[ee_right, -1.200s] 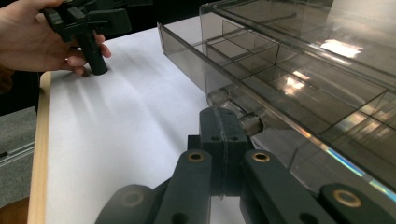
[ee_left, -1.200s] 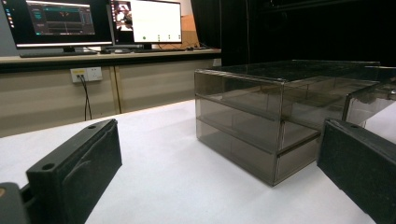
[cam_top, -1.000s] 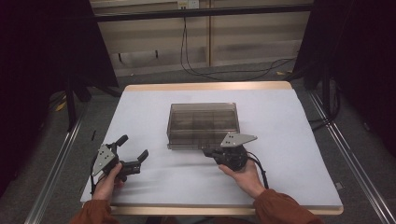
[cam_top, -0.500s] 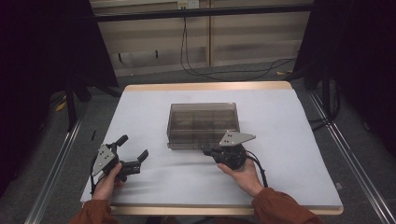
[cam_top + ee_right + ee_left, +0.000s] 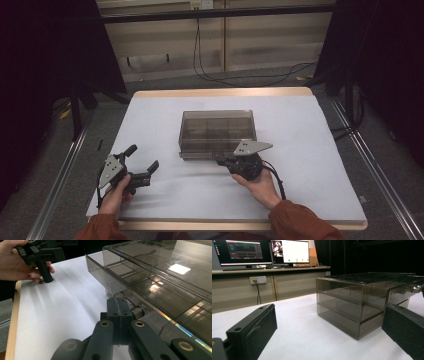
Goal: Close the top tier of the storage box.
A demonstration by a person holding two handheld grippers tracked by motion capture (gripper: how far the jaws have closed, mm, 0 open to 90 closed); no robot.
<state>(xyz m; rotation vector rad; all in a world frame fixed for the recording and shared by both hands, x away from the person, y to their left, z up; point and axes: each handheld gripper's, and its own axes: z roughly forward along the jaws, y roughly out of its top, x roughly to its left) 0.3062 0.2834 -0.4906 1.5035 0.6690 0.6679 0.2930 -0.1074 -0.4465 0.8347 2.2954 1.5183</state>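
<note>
**Nothing Shifted: Right Gripper Clenched at Drawer Box Front**

Nothing is seen to have moved since the earlier frames: both hands, both grippers and the box are found in the same places as a second before.

At the centre of the high view a smoked transparent drawer box [image 5: 217, 132] is set on the white table [image 5: 320, 165]. Its lower drawer [image 5: 120, 277] is seen slightly pulled out in the right gripper view, towards the lower left of that frame. Beyond the table's far edge, at the top of the high view, cables [image 5: 200, 60] are hung against a wooden wall. In the left gripper view, monitors [image 5: 262, 251] are shown on a desk at the upper left. No obstacle is seen between either gripper and the box.

The right gripper [image 5: 226, 161] is held just below the box's front edge, right of centre, with the right hand [image 5: 260, 187] behind it. Its jaws are clenched together, and their tips are placed against a small clear knob [image 5: 137, 311] on the box front; whether the knob is pinched cannot be told.

The left gripper [image 5: 142, 165] is held in the lower left of the high view, well apart from the box, gripped by the left hand [image 5: 117, 192]. Its jaws are spread wide with nothing between them.
</note>
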